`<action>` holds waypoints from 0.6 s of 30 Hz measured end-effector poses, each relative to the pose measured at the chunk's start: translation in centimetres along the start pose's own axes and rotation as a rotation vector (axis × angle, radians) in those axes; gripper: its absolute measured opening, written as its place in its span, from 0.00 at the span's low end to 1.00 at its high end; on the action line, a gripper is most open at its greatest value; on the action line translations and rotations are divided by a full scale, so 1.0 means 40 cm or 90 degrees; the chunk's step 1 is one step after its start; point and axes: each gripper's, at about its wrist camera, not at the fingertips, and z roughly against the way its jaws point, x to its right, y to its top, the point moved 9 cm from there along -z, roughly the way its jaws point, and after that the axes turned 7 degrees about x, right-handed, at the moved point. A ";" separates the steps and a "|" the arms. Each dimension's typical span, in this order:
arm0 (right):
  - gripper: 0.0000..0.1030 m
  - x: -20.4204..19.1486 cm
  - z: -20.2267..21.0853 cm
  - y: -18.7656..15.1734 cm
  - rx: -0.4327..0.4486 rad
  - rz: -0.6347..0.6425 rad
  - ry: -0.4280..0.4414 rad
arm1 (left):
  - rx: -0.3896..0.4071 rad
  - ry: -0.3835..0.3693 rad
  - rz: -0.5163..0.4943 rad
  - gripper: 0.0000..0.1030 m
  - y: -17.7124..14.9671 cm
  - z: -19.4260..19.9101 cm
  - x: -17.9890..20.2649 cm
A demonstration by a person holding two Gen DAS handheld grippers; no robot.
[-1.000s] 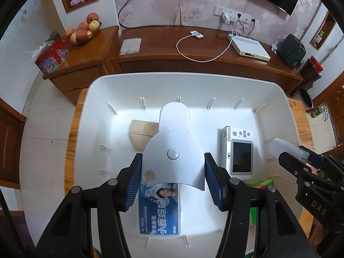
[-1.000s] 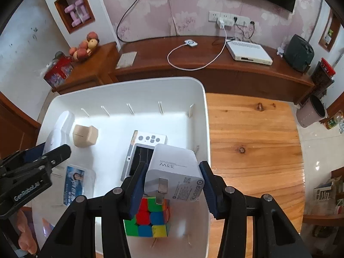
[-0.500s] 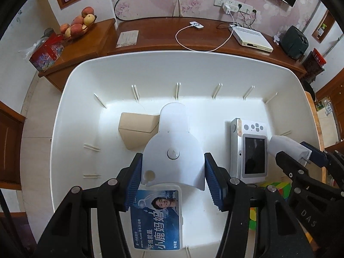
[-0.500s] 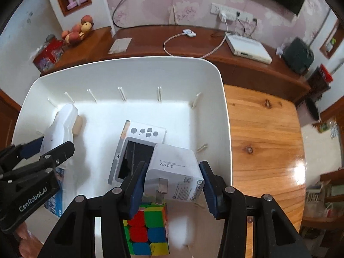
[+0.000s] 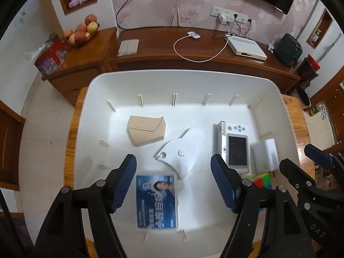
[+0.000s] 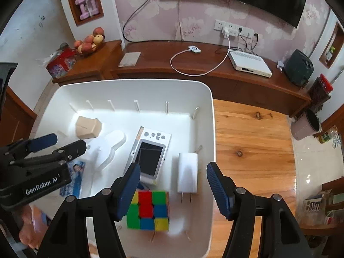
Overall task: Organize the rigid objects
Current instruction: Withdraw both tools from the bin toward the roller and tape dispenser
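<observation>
White bin (image 5: 150, 79): rigid items lying sorted inside.
Charger (image 6: 187, 173) by right wall, white bracket (image 5: 181, 150) mid-floor; left gripper (image 5: 173, 180) and right gripper (image 6: 173, 187) fingers apart, empty.

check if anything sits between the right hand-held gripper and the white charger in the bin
Nothing visible does. The right hand-held gripper is open above the white bin, and the white charger lies flat just ahead of its fingers. The rubik's cube sits left of the charger, the camera further left.
</observation>
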 end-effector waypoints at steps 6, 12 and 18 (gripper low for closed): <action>0.63 -0.009 0.099 -0.010 0.031 0.017 0.002 | 0.029 0.010 -0.022 0.79 -0.005 0.092 0.005; 0.63 -0.019 0.206 -0.027 0.058 0.034 0.016 | 0.052 0.017 -0.030 0.79 -0.022 0.201 0.002; 0.65 -0.035 0.336 -0.049 0.097 0.061 0.026 | 0.080 0.013 -0.041 0.79 -0.057 0.316 -0.003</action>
